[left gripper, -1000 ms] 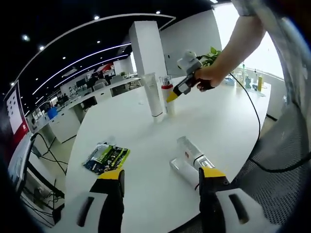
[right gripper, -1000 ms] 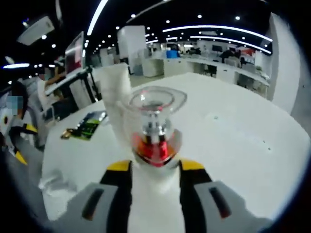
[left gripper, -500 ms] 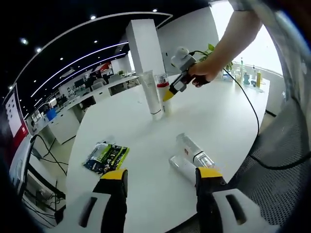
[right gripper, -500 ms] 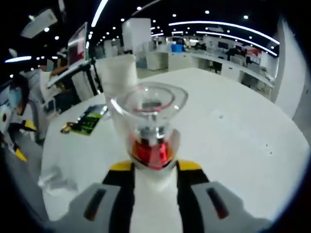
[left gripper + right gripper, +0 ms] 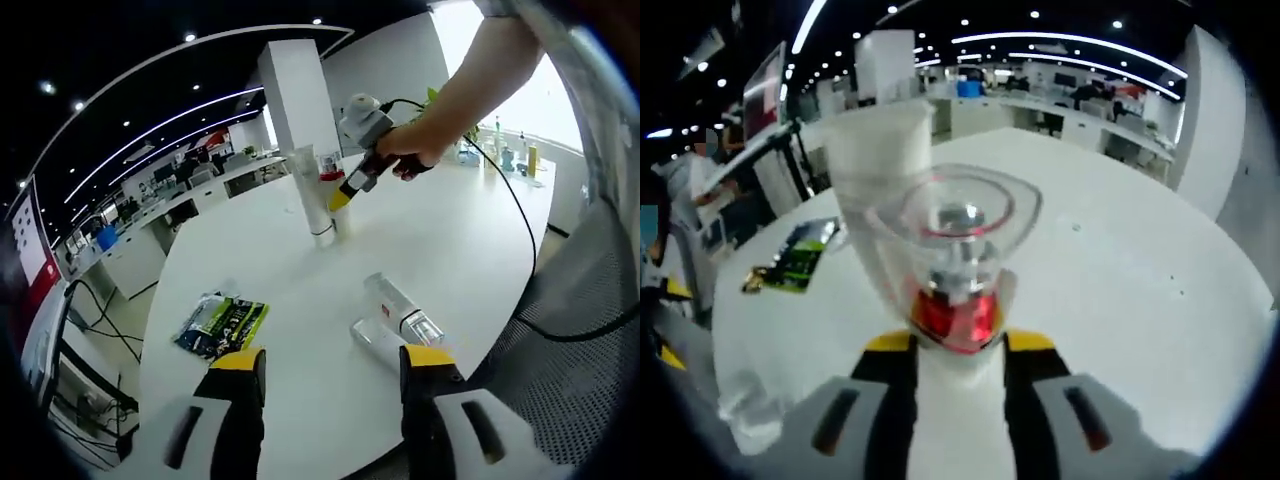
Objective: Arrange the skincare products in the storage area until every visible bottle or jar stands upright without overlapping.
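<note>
My right gripper point(image 5: 960, 345) is shut on a white bottle with a red collar and a clear cap point(image 5: 958, 255), held upright. A tall white tube point(image 5: 878, 190) stands just behind it, very close. In the left gripper view a person's hand holds the right gripper point(image 5: 340, 196) against that tube point(image 5: 311, 198) at the far middle of the round white table point(image 5: 450, 240). My left gripper point(image 5: 330, 362) hangs open over the near edge, nothing between its jaws. A clear bottle point(image 5: 401, 308) lies on its side just beyond its right jaw, with a white piece point(image 5: 374, 340) beside it.
A green and black packet point(image 5: 220, 324) lies flat at the near left of the table, also seen as the packet point(image 5: 790, 262) in the right gripper view. A black cable point(image 5: 520, 230) trails from the right gripper across the table's right side. Office desks stand behind.
The right gripper has carried the red-collared bottle leftward, closer to the white tube. The left gripper stays open near the lying clear bottle.
</note>
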